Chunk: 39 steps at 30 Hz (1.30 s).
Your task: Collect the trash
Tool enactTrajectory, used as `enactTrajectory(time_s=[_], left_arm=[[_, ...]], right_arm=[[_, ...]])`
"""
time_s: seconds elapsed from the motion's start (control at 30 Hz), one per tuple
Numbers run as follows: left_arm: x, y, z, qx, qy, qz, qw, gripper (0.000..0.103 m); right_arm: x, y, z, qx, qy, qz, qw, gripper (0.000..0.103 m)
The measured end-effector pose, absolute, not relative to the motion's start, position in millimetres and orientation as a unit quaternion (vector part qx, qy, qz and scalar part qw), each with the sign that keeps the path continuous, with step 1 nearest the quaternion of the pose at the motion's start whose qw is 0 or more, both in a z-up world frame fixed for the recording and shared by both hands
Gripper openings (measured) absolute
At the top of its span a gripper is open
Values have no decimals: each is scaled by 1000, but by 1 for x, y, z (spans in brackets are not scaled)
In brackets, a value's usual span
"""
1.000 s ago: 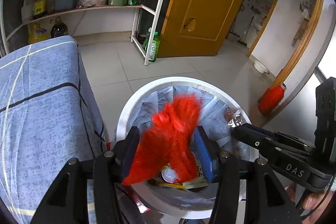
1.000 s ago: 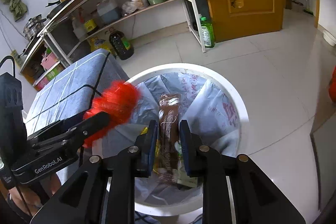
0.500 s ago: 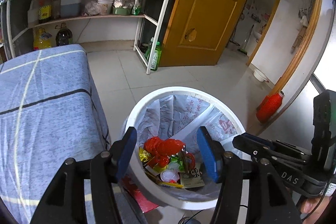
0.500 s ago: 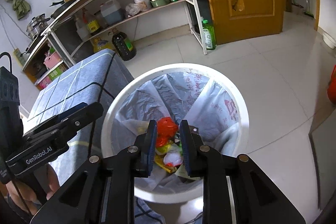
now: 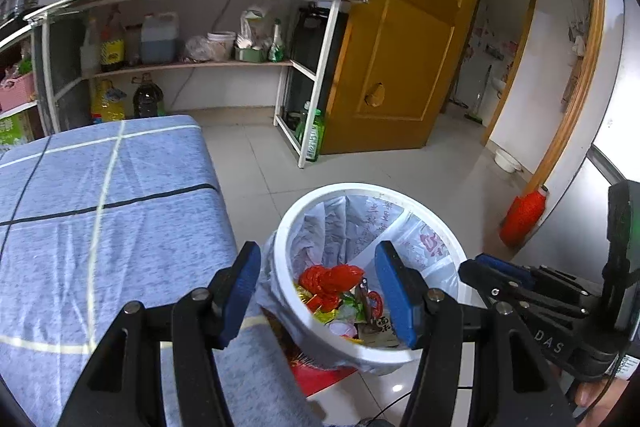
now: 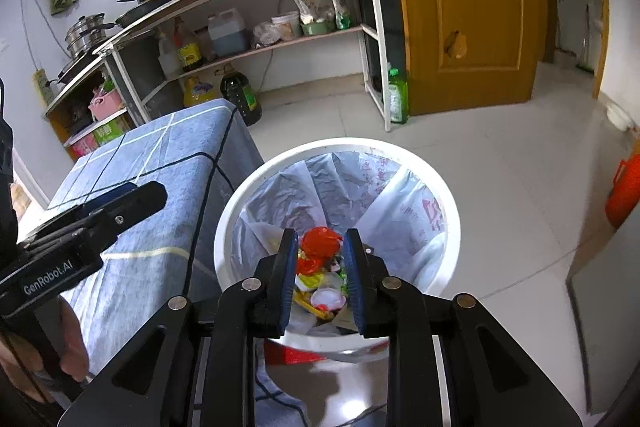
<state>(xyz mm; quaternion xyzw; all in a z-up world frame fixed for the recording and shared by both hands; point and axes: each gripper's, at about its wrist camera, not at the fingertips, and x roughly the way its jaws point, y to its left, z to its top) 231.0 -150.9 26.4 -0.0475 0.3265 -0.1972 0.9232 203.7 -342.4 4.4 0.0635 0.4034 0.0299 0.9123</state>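
Standing on tiled floor (image 6: 500,187): bin (image 6: 450,203) w/ trash.

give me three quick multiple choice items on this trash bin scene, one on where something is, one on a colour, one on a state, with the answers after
1. Where does the crumpled red wrapper lie?
A. on the blue cloth
B. inside the white bin
C. on the shelf

2. What colour are the pads on the left gripper's fingers?
A. blue
B. yellow
C. white

3. How is the left gripper set?
A. shut on the wrapper
B. shut on nothing
C. open and holding nothing

Answers: 1 B, the wrapper rests on the other rubbish in the lined white bin. 2 A, both pads show blue in the left wrist view. 3 C, its fingers stand wide apart above the bin with nothing between them.
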Motion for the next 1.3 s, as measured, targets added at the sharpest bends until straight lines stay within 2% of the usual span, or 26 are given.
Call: enactTrajectory(time_s=[0.1,0.67,1.0,1.3], left_arm=[[222,-144,26,-47,323,-187,926,61],[138,-105,19,-17,296,-131,946,61],[90,-77,8,-28,303,-106,946,61],[81,-66,5,-30,303,-89,948,61]], right_arm=[[192,-337,8,61,389,29,919,43],[112,-280,19,4,329,67,942,43],[74,-271,17,-16,330,53,942,43],[59,-276,20,-5,326,36,945,43]])
